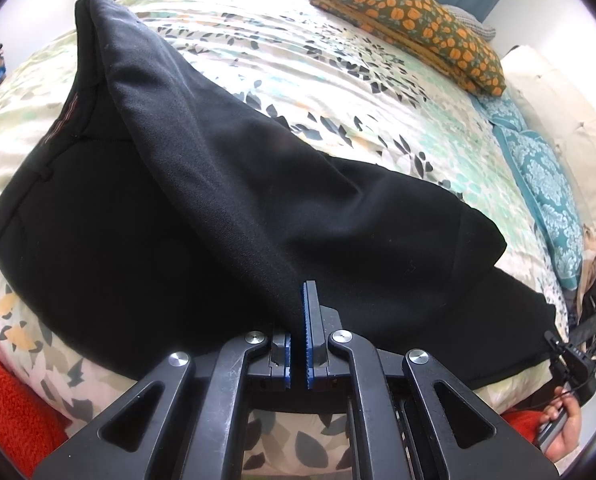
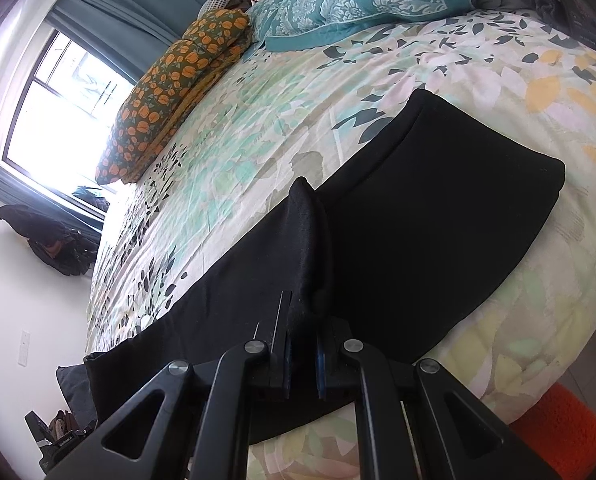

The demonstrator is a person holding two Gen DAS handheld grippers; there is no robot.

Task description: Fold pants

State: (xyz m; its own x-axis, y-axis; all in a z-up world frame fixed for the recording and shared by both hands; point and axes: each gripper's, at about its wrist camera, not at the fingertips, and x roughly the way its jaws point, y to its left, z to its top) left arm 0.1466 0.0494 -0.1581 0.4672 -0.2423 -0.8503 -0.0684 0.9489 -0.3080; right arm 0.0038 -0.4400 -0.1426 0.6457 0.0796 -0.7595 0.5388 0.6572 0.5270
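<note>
Black pants (image 1: 202, 208) lie across a floral bedspread (image 1: 306, 76). My left gripper (image 1: 298, 320) is shut on a fold of the pants and lifts one side up, so the cloth forms a ridge running to the far left. In the right wrist view the pants (image 2: 438, 208) stretch across the bedspread (image 2: 258, 128), with the leg end at the far right. My right gripper (image 2: 304, 320) is shut on a bunched edge of the pants, held just above the bed. The right gripper also shows at the left wrist view's right edge (image 1: 578, 356).
A folded orange-flowered cloth (image 1: 410, 16) lies at the bed's far side, beside a teal patterned pillow (image 1: 546, 184). An orange rug (image 1: 14, 404) lies on the floor by the bed. A window (image 2: 58, 112) and dark bags (image 2: 54, 240) are by the wall.
</note>
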